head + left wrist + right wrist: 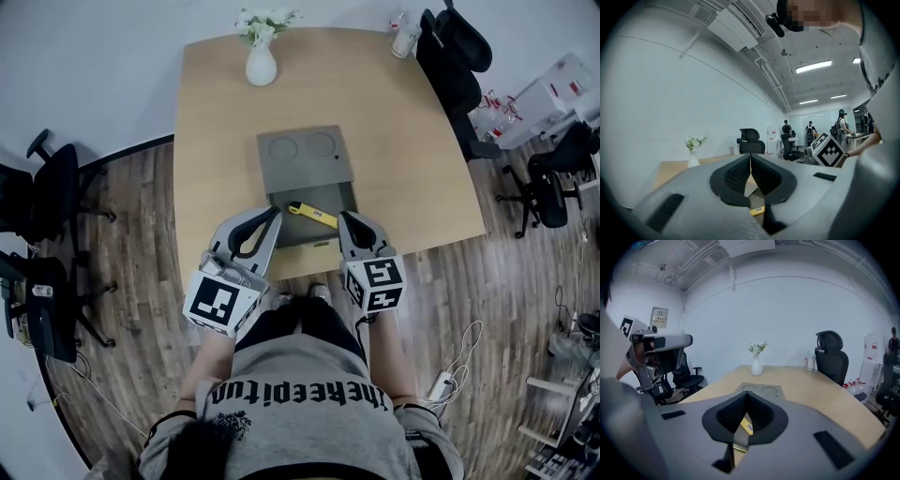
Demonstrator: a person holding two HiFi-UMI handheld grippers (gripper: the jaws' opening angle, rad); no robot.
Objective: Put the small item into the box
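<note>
A grey box [345,192] lies open on the tan table [403,141], its lid [305,155] folded flat on the far side. A small yellow elongated item [312,214] lies slanted inside the box. My left gripper [276,213] hovers at the box's near left corner and my right gripper [345,218] at its near right; both are shut and hold nothing. In the left gripper view the closed left gripper [751,161] shows a bit of the yellow item [757,211] below. In the right gripper view the right gripper [746,397] is shut above the yellow item [746,425].
A white vase with flowers [261,56] stands at the table's far edge and a small bottle [405,36] at the far right corner. Black office chairs [455,56] stand around the table. People [810,131] stand far off in the room.
</note>
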